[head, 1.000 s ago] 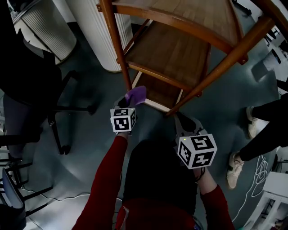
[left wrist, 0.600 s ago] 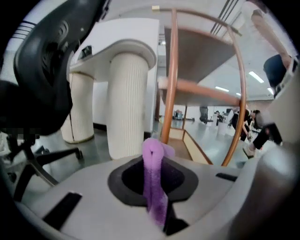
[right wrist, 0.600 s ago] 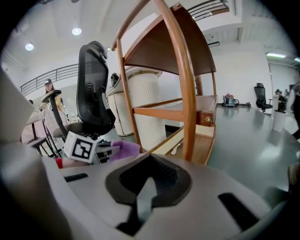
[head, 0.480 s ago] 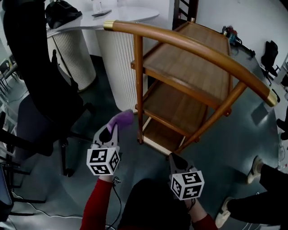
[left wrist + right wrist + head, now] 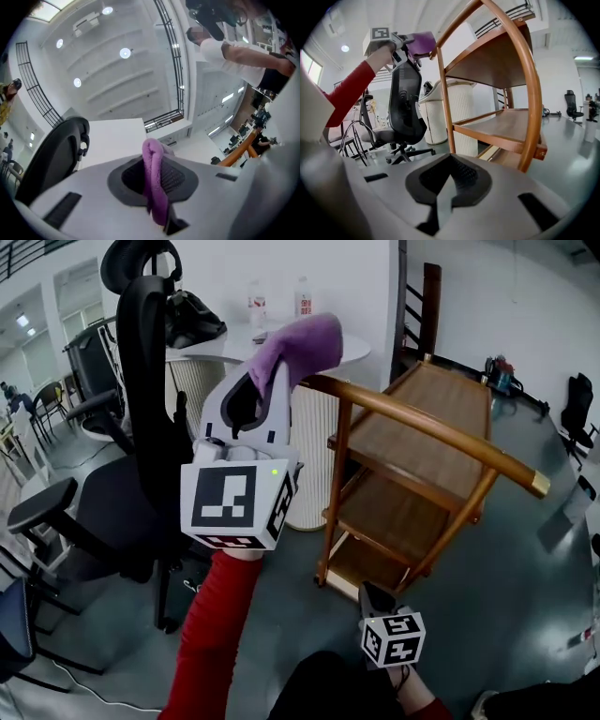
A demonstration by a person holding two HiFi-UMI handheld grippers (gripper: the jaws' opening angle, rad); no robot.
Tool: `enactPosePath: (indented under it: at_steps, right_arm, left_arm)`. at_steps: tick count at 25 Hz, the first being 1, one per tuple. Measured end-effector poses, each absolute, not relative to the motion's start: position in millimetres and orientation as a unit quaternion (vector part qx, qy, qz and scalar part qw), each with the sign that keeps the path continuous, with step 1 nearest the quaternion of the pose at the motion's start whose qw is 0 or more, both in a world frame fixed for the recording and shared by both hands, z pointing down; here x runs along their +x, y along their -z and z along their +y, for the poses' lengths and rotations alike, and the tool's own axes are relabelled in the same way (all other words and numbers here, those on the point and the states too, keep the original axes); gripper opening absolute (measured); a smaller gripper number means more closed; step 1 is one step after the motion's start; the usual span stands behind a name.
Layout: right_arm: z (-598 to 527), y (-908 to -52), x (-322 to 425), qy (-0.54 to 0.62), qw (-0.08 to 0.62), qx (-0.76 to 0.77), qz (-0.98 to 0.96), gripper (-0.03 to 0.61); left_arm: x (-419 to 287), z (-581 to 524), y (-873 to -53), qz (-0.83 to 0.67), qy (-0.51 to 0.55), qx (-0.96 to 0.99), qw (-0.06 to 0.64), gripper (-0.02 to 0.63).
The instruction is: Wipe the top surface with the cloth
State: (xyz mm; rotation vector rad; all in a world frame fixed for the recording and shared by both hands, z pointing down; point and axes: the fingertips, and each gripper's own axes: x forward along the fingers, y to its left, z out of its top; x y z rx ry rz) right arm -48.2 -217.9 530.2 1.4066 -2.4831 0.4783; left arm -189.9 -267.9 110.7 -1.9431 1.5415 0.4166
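Purple cloth (image 5: 302,341) pinched tight in left hand-held gripper (image 5: 266,388); right hand-held gripper (image 5: 372,592) closed, empty. Lower cloth flat onto the top shelf (image 5: 422,423) at 2 o'clock, press softly.

The left tool (image 5: 279,371), a second ago low by the foot of the three-shelf wooden trolley (image 5: 422,423), is now raised high. Its folded purple cloth (image 5: 302,343) sits at 12 o'clock, above the near end of the trolley's curved wooden rail (image 5: 441,434). The right tool (image 5: 375,596) now lies lower, at 5 o'clock. The head view tilts up from the floor, so a black office chair (image 5: 150,362) now stands at 9 o'clock.
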Motion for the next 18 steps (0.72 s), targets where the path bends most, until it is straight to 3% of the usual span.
enactPosePath:
  at_steps: [7,18]
  right_arm:
    - [-211,-527,-44,-0.165,0.125,0.489,-0.847,0.003]
    - [-216,-553,-20,-0.187,0.145,0.503,-0.831,0.003]
  left_arm:
    - [-144,-279,-208,0.521,-0.092,-0.811,0.25,0.049]
    - [-130,-317,-471,0.514,0.028,-0.857,0.031,0.048]
